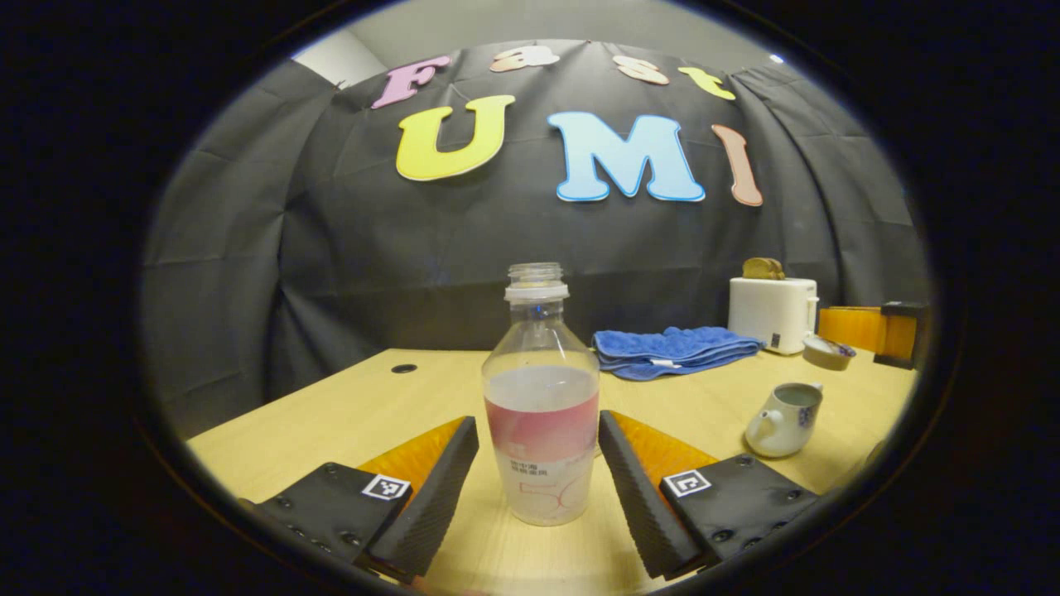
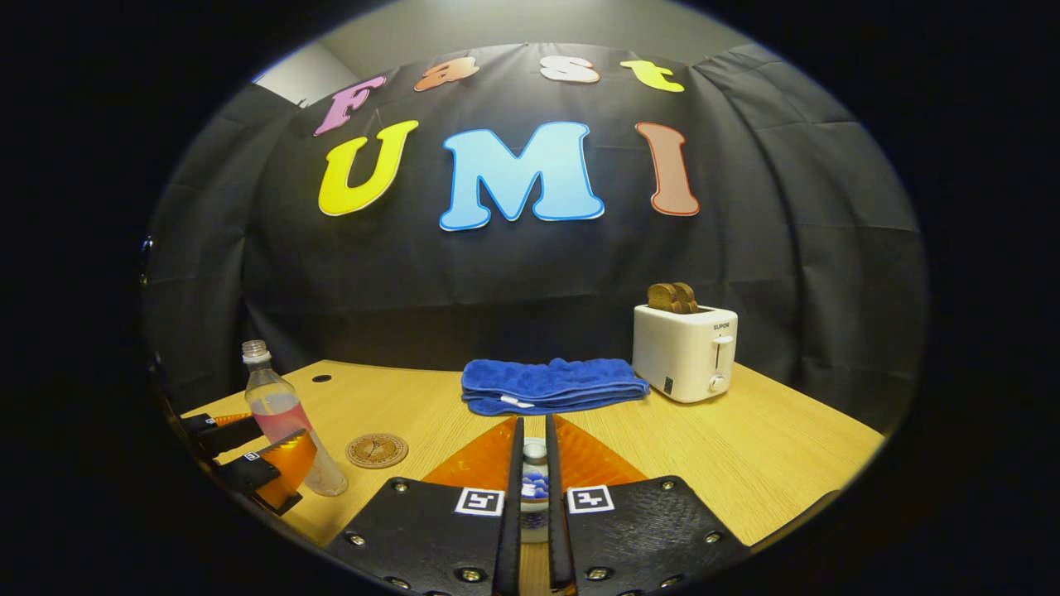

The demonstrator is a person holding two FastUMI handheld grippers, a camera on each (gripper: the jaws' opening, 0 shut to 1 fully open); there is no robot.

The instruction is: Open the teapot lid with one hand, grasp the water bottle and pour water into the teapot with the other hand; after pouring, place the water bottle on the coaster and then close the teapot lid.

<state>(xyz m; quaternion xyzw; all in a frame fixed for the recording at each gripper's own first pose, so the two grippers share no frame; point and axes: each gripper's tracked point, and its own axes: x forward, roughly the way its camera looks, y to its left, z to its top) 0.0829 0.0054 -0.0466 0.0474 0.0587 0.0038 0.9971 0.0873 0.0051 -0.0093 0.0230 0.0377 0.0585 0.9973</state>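
A clear water bottle with a pink label and no cap stands on the table between the fingers of my left gripper. The gripper is open, its pads close to the bottle's sides. The white teapot sits to the right with its top uncovered. My right gripper is shut on the small white-and-blue teapot lid, held above the table. In the right gripper view the bottle stands at far left within the left gripper, and the round brown coaster lies just beside it.
A folded blue towel lies at the back of the wooden table. A white toaster with bread stands to its right. A small bowl and an orange-and-black box sit at the far right.
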